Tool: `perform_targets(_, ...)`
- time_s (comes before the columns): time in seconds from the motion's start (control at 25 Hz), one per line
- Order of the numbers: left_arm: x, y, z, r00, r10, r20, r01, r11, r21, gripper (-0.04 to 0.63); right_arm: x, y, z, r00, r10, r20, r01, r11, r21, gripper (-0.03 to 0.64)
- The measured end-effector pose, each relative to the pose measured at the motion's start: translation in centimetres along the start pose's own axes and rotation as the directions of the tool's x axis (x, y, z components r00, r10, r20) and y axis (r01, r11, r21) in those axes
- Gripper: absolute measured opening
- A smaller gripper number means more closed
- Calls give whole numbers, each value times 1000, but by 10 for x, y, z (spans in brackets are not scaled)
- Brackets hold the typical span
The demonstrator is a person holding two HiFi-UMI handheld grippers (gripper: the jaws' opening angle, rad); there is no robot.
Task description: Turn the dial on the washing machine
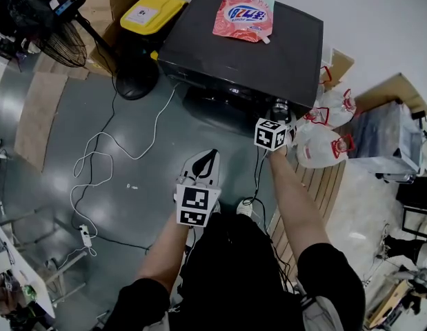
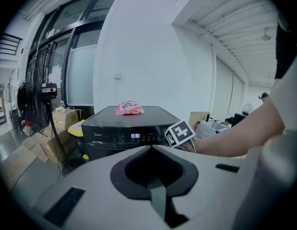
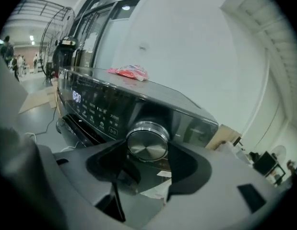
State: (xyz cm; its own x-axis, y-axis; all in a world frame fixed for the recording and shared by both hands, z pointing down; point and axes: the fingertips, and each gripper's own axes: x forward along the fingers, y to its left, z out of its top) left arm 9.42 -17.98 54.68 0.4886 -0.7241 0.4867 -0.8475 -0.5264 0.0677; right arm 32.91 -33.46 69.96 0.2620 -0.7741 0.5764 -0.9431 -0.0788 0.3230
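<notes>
The black washing machine (image 1: 199, 47) (image 2: 110, 128) stands ahead with a lit display (image 2: 135, 136) on its front panel. Its round silver dial (image 3: 147, 143) (image 1: 279, 107) is at the panel's right end. My right gripper (image 3: 148, 152) (image 1: 280, 116) reaches to it, one jaw on each side of the dial, closed on it. My left gripper (image 2: 150, 147) (image 1: 205, 161) hangs back in front of the machine, tilted downward. Its jaws meet at a seam with nothing between them. A pink detergent pouch (image 1: 243, 14) (image 3: 129, 72) lies on the machine's lid.
A yellow-lidded bin (image 1: 152, 12) and a black standing fan (image 1: 58, 36) are left of the machine. White cables (image 1: 96, 164) trail over the grey floor. White bags with red handles (image 1: 323, 140) and cardboard sit on the right, beside a wooden pallet (image 1: 323, 185).
</notes>
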Motion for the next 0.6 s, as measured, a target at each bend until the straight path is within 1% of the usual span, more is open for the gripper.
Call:
perform_targets(0.08, 0, -1, 0, 1000, 2, -1, -2, 1000, 3, 12, -1, -1, 1, 1000, 32, 0, -32, 998, 62, 273)
perform_targets(0.2, 0, -3, 1, 1000, 4, -2, -4, 1000, 8, 12, -1, -2, 1, 998, 60, 0, -60, 992, 113, 273)
perform_targets(0.48, 4, -6, -2, 1000, 4, -23, -4, 1000, 14, 12, -2, -2, 2, 997, 76, 2, -75, 988, 136, 275)
perform_targets(0.6, 5, -6, -2, 1000, 5, -23, -5, 1000, 13, 12, -2, -2, 2, 996, 84, 6, -84, 983, 166, 275)
